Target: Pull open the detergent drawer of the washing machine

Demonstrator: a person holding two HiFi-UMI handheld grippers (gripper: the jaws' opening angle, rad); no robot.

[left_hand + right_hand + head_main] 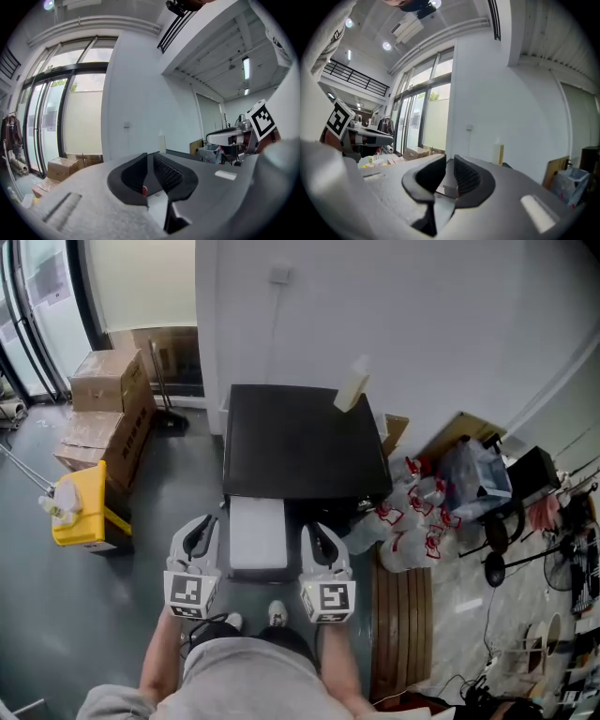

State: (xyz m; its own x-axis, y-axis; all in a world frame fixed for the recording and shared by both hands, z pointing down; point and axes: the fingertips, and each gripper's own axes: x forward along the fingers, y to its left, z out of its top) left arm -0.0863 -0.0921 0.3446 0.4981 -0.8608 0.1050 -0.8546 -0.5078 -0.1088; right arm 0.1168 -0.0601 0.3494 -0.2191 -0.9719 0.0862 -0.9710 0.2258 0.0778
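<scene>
The washing machine (300, 442) has a black top and stands against the white wall. A white drawer-like panel (257, 535) juts out from its front, towards me. My left gripper (201, 523) hangs just left of this white part and my right gripper (319, 527) just right of it; neither touches it. Both point level at the wall over the machine's top. In the left gripper view the left gripper (150, 158) has its jaws almost together with nothing between them. In the right gripper view the right gripper (449, 160) looks the same.
A pale bottle (352, 385) stands on the machine's far right corner. Cardboard boxes (103, 418) and a yellow bin (82, 507) sit on the floor to the left. Plastic bags (412, 517), a wooden pallet (403, 624) and clutter lie to the right.
</scene>
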